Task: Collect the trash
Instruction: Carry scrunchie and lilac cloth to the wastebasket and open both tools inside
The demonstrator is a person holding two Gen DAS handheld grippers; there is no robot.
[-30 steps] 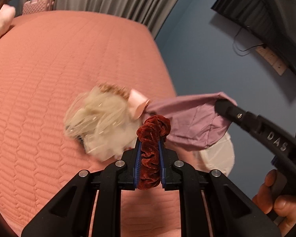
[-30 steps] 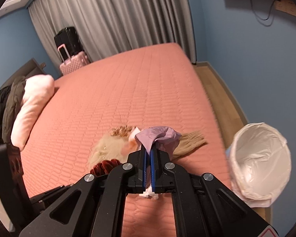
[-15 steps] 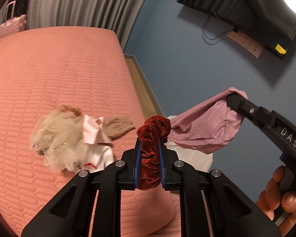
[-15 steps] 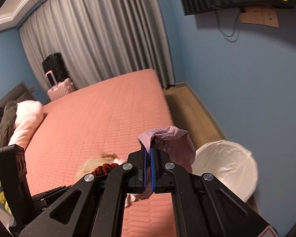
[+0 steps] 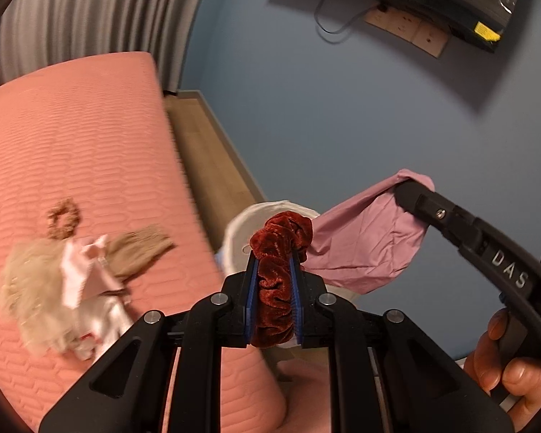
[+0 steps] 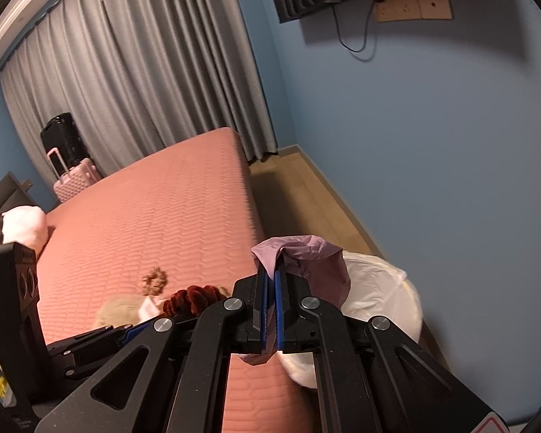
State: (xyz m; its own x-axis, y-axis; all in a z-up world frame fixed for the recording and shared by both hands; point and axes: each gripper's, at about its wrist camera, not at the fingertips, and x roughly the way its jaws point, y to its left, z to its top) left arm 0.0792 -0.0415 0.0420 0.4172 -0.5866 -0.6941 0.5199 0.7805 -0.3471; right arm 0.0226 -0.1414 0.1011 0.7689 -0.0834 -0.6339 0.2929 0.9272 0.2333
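Observation:
My left gripper (image 5: 273, 263) is shut on a dark red velvet scrunchie (image 5: 276, 270), held in the air past the bed's edge, in front of the white-lined trash bin (image 5: 240, 241). My right gripper (image 6: 270, 281) is shut on a mauve cloth (image 6: 313, 263) that hangs over the bin (image 6: 386, 296); the cloth also shows in the left wrist view (image 5: 360, 249). The red scrunchie shows in the right wrist view (image 6: 191, 297) to the left.
On the salmon bed (image 5: 72, 151) lie a brown scrunchie (image 5: 63, 218), a tan cloth (image 5: 140, 249) and a pale fluffy heap with a pink bow (image 5: 54, 288). Wooden floor (image 6: 306, 202) runs along the blue wall. Suitcases (image 6: 68, 166) stand by the curtains.
Both grippers have swung right with their loads, away from the heap on the bed and toward the bin. The brown scrunchie on the bed has come into view.

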